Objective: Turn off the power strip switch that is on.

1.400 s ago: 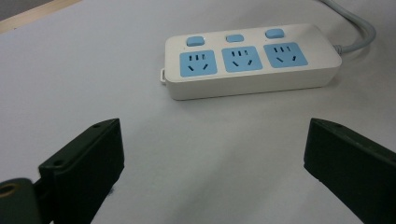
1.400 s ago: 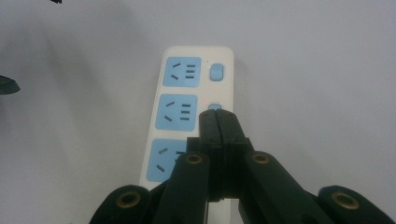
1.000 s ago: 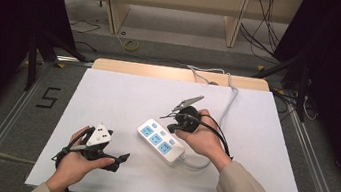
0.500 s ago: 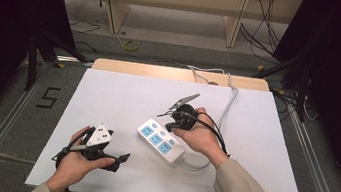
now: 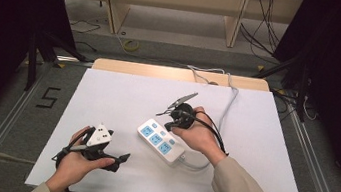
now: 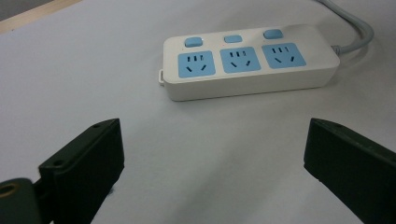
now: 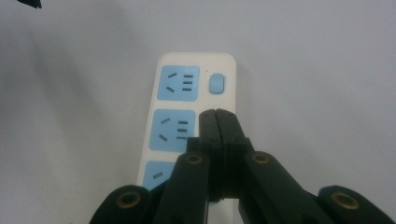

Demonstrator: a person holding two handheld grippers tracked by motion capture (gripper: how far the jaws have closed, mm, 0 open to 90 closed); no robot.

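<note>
Tongs on the right hand [image 7: 218,114] are clenched tight with nothing between them, their joined tips poised over the middle switch row of the white power strip [image 5: 160,140], right beside the middle blue socket [image 7: 173,130]; whether the tips actually touch the strip I cannot tell. The left tongs [image 6: 212,154] are released, jaws wide apart and holding nothing, low over the white surface [image 5: 123,94] and aimed at the strip from well short of it. The strip lies near the middle of the surface, angled, its grey cord [image 5: 230,102] running off toward the far edge; the end switch [image 7: 216,84] sits clear beyond the right tips. My reading is that the step in hand is pressing a rocker switch with the closed right tips, used as a single poking point. The next move would call for a short, straight push down onto the button, kept centred so the tips do not slide off, perhaps with the left tongs steadying the strip.
</note>
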